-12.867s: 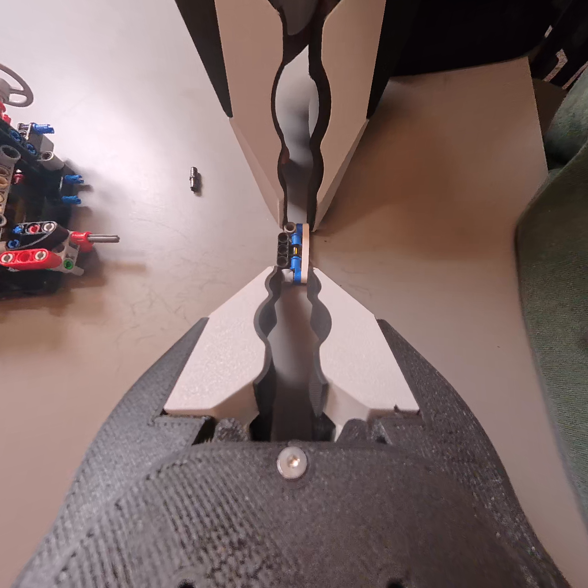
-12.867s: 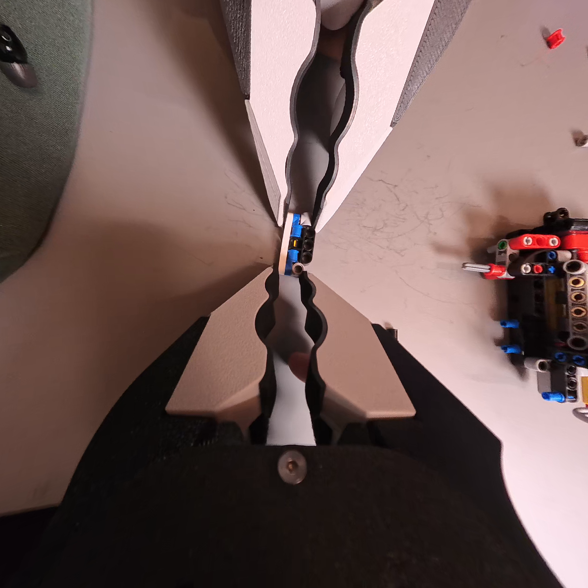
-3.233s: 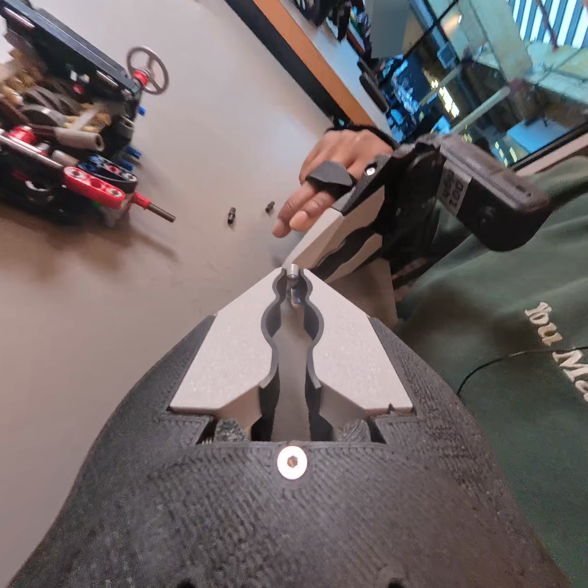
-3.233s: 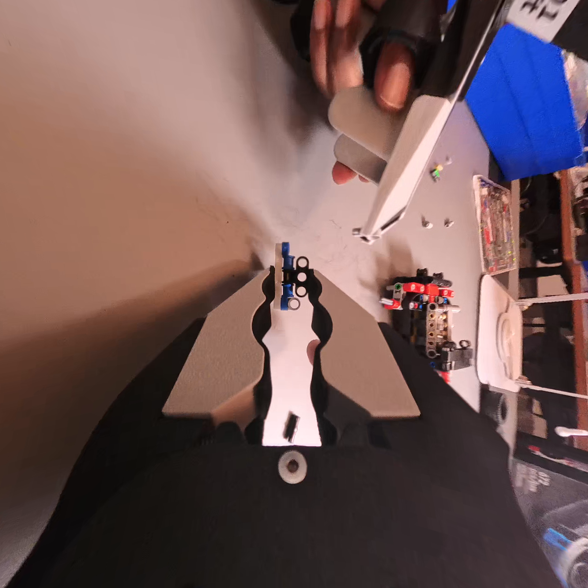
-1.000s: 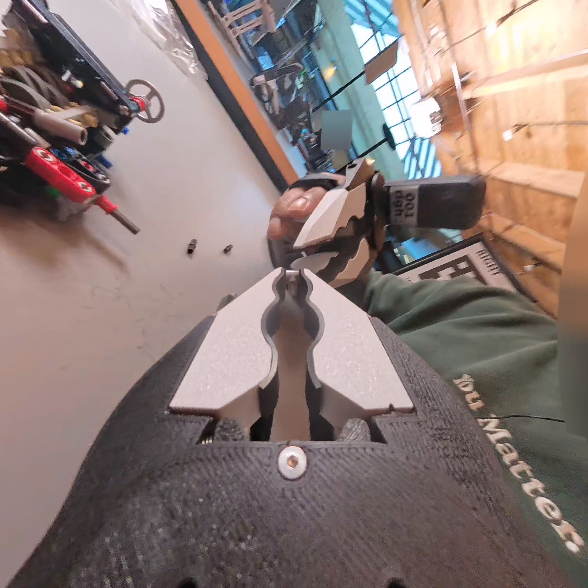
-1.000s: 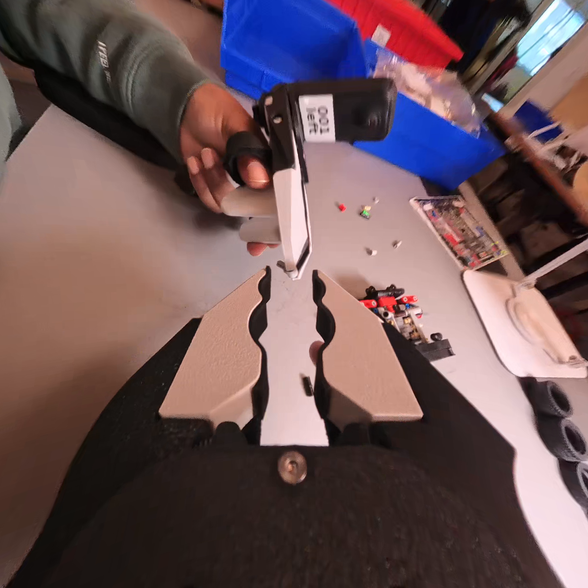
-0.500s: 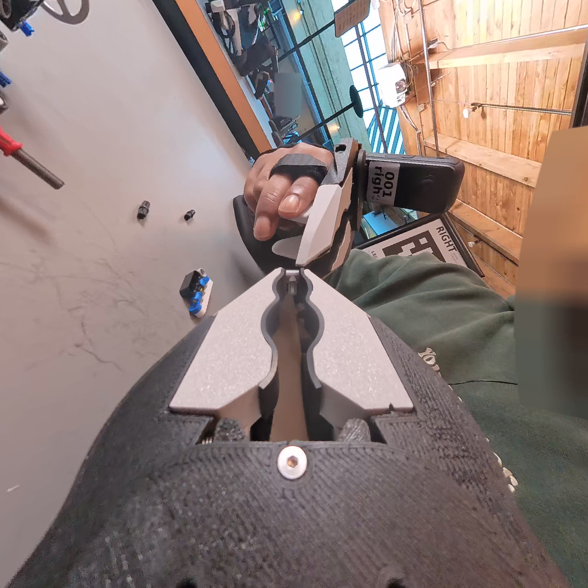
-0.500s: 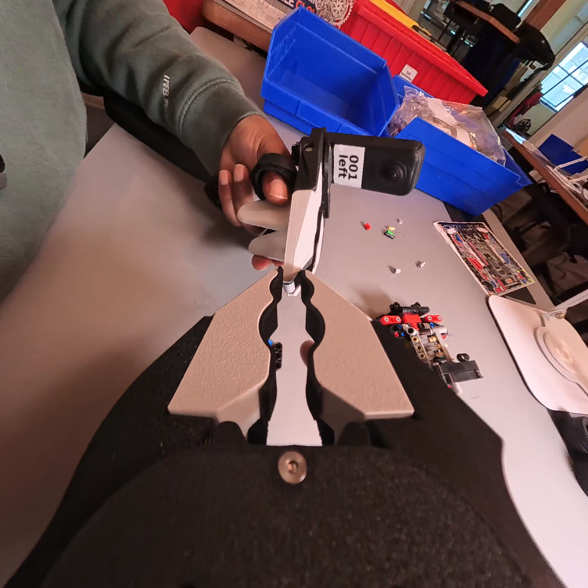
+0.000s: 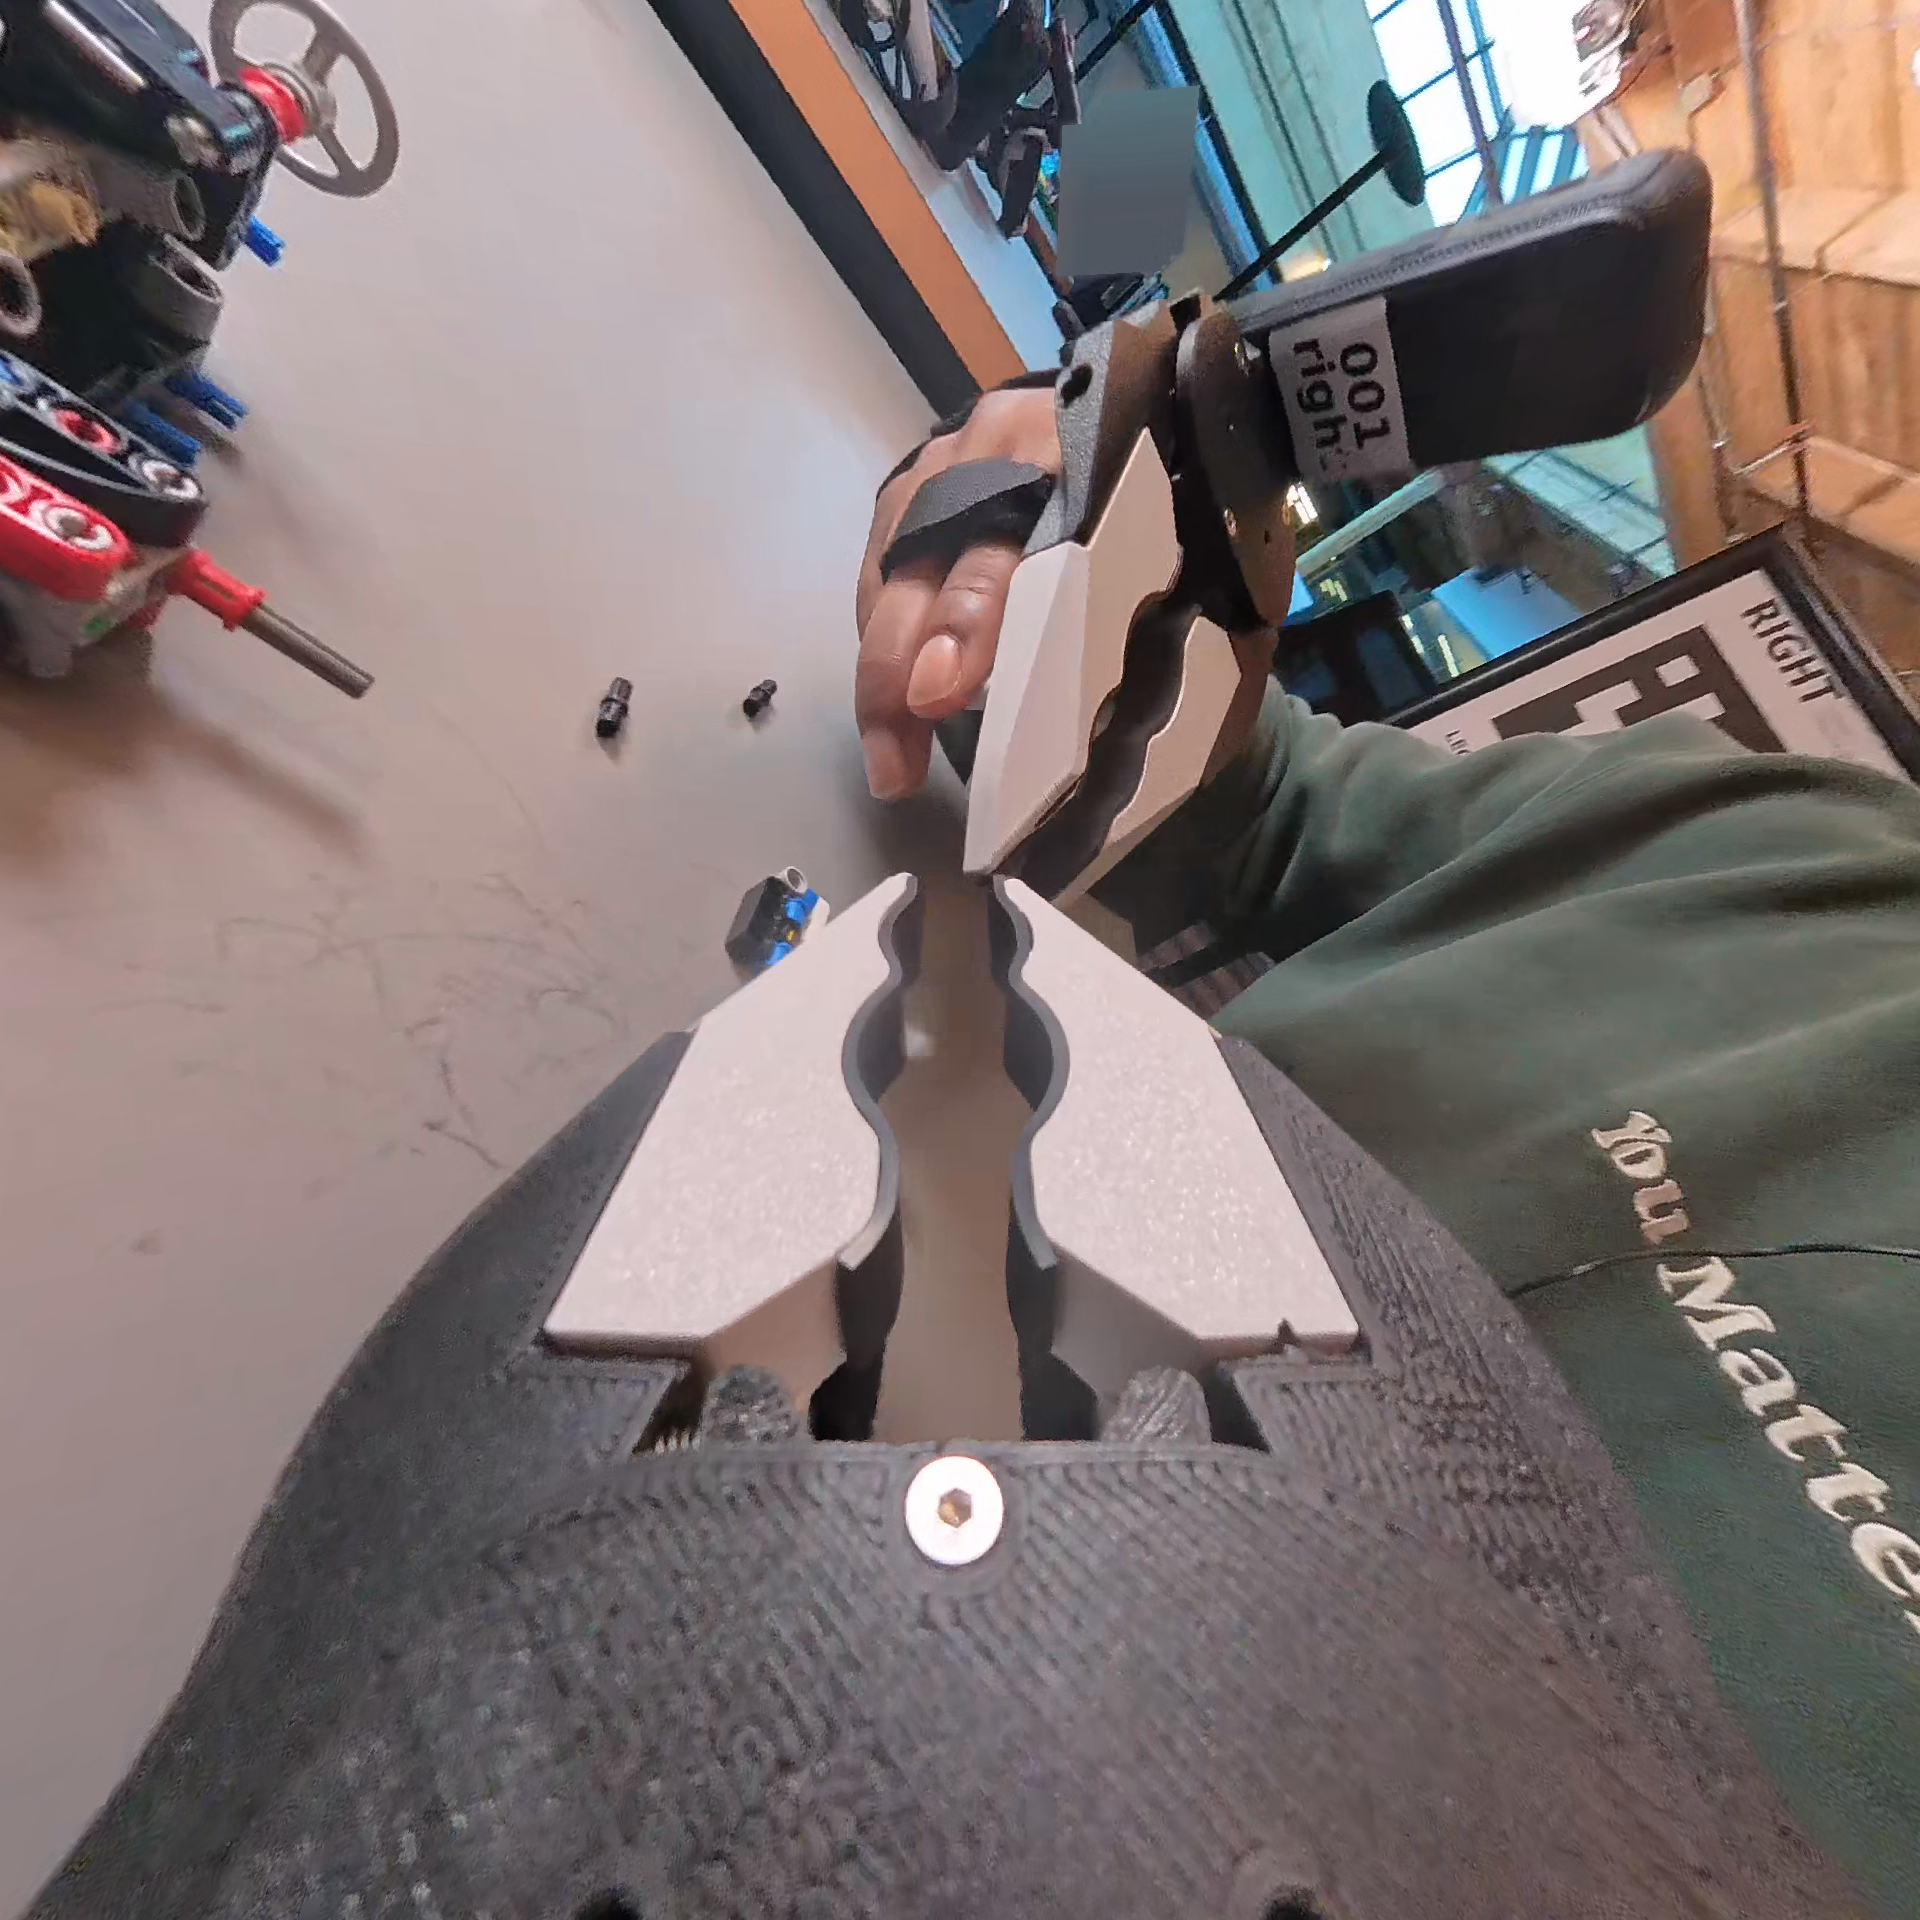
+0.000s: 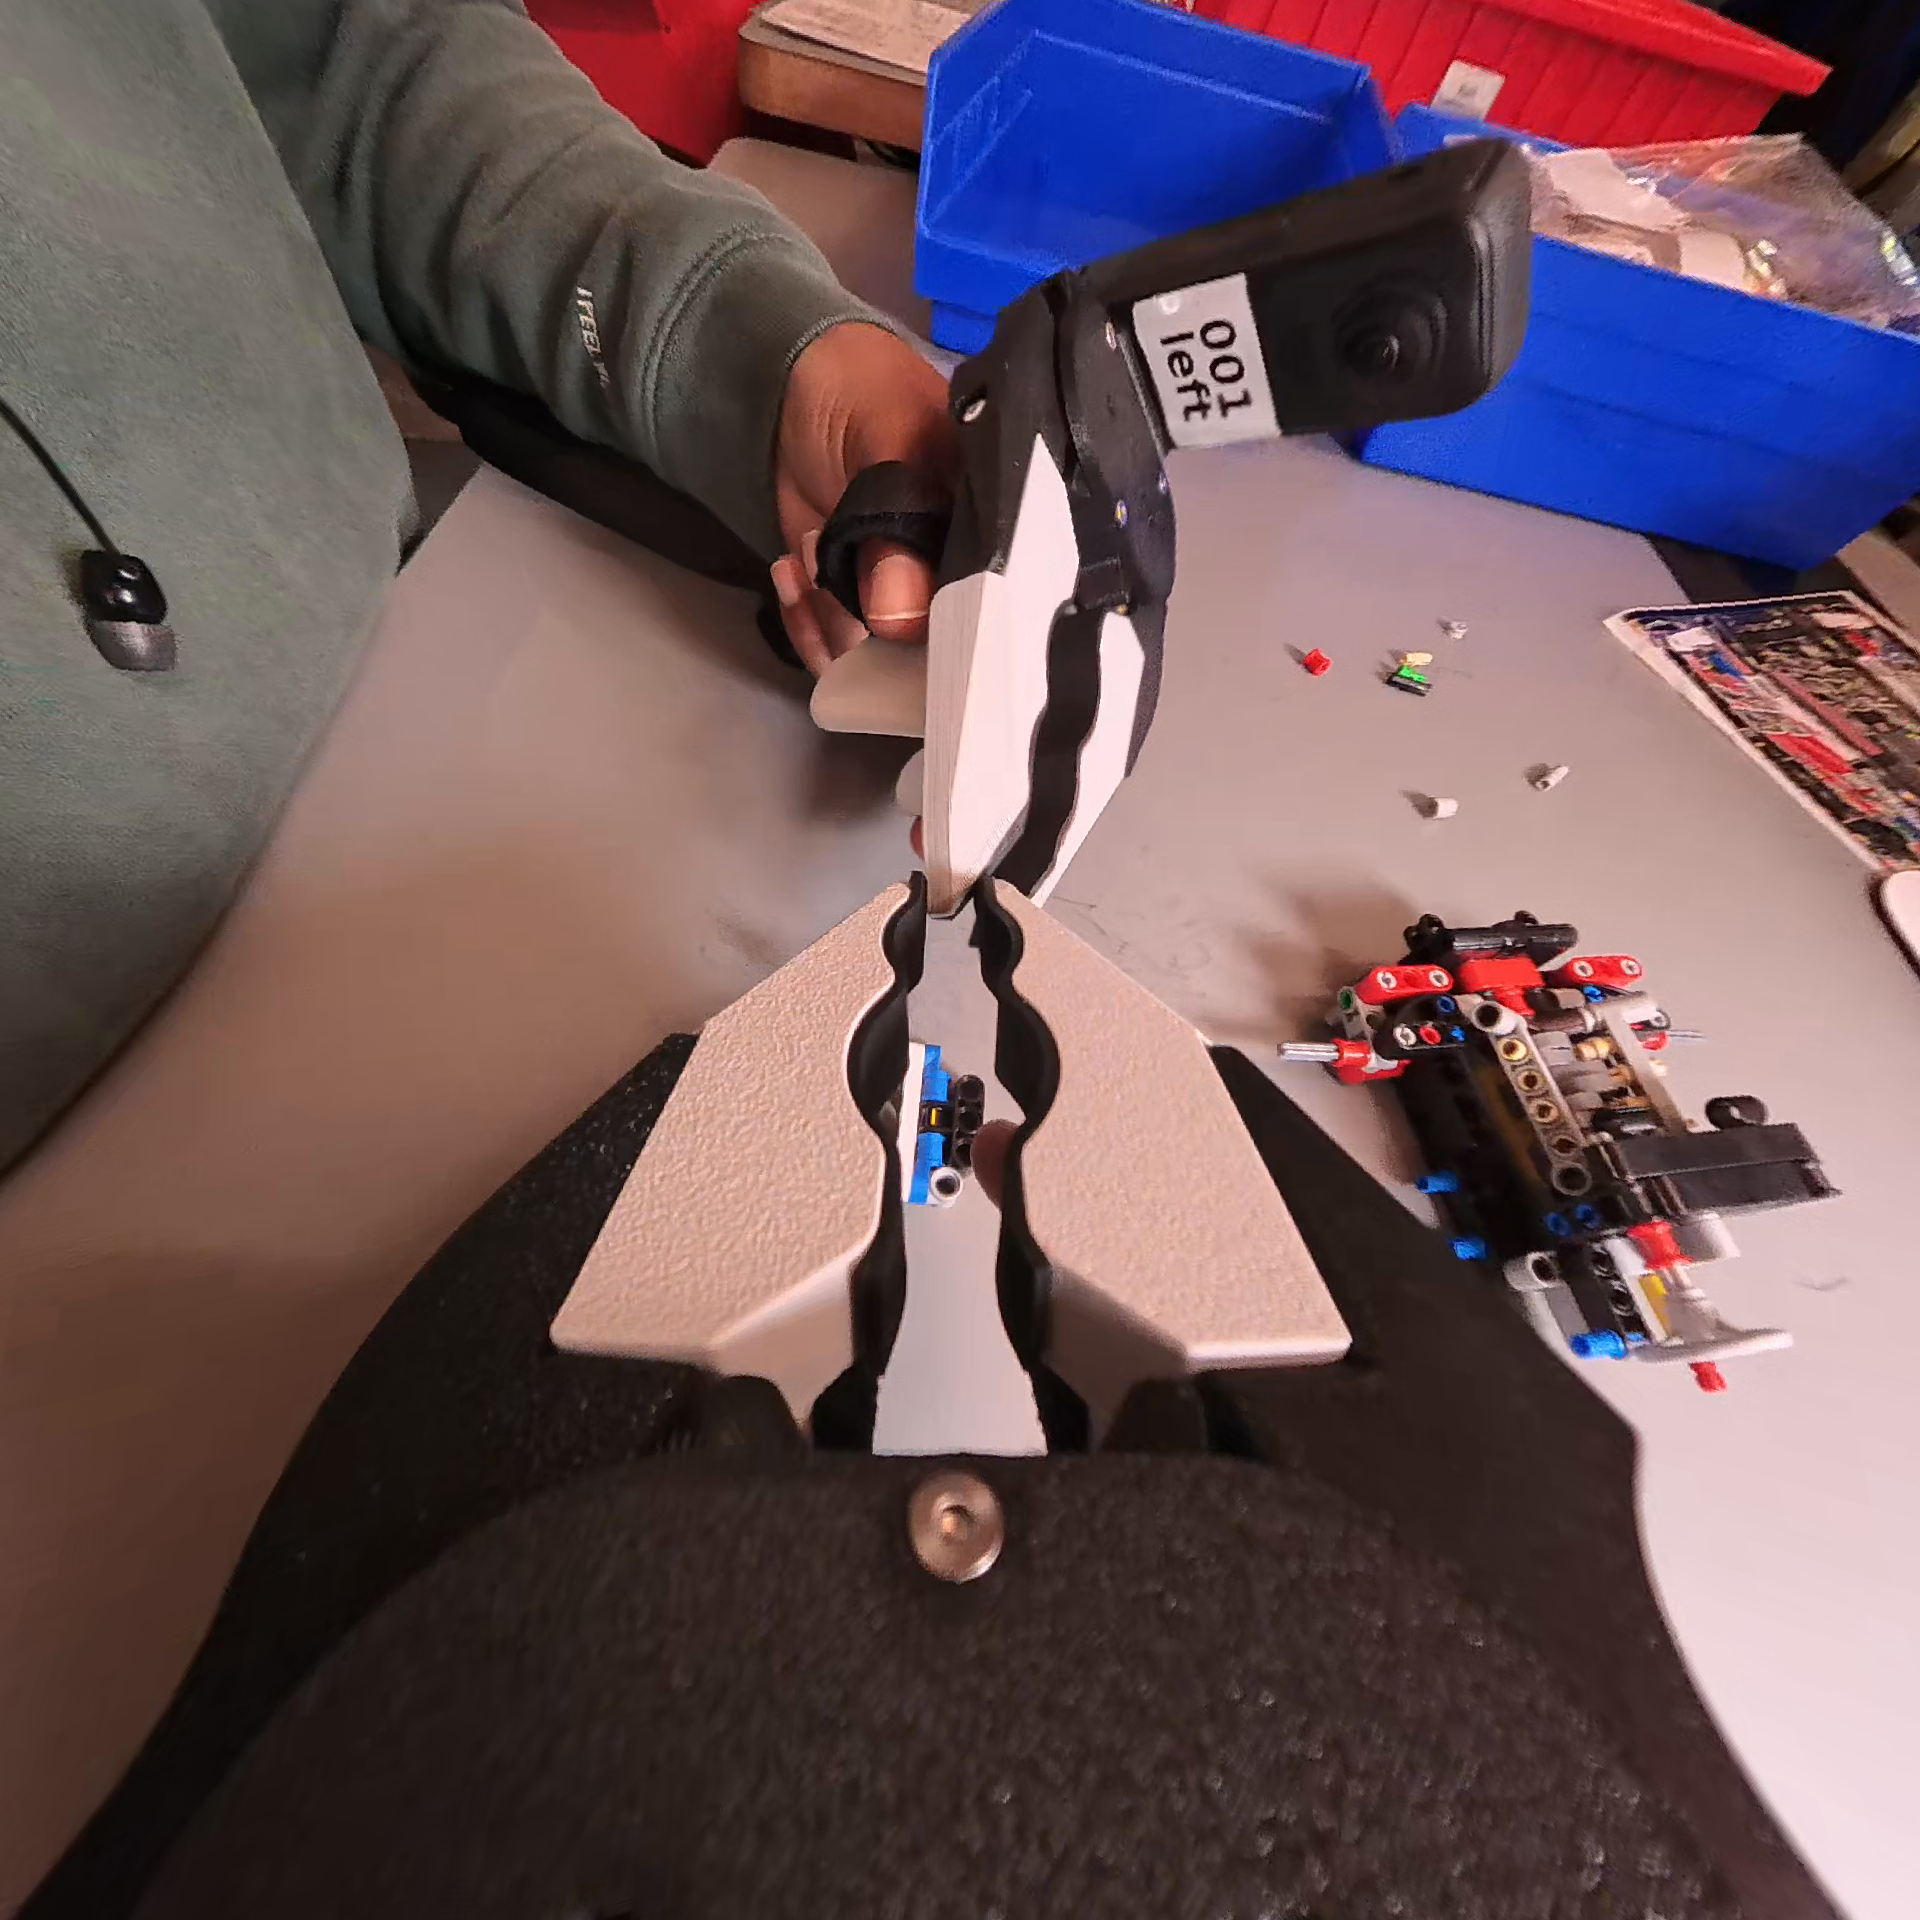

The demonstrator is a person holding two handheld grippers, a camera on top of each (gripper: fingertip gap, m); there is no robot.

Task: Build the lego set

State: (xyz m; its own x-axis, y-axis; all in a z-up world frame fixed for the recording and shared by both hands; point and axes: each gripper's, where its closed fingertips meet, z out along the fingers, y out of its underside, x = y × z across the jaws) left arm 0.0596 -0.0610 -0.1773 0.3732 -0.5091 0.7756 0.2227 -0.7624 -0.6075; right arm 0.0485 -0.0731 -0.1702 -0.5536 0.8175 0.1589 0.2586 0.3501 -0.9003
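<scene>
Left tongs (image 9: 956,883): fingers slightly apart, nothing seen between them; held above the worktop (image 9: 520,520), tips meeting the right tongs' tips.
Right tongs (image 10: 945,899): tips close together with a narrow gap; whether they pinch anything small there I cannot tell.
Small sub-assembly (image 10: 940,1122): blue, black and white pieces joined, lying on the worktop under the right tongs, seen through the gap between their fingers; in the left wrist view it lies just beside the left finger's tip (image 9: 774,920).
Lego vehicle chassis (image 10: 1538,1122): black, red and grey, on the worktop well to the side of both tongs.
Loose pins (image 9: 615,707): two small black ones on the worktop between chassis and tongs.
Instruction booklet (image 10: 1808,707): at the worktop's far edge.
Blue bins (image 10: 1143,145): beyond the worktop.
</scene>
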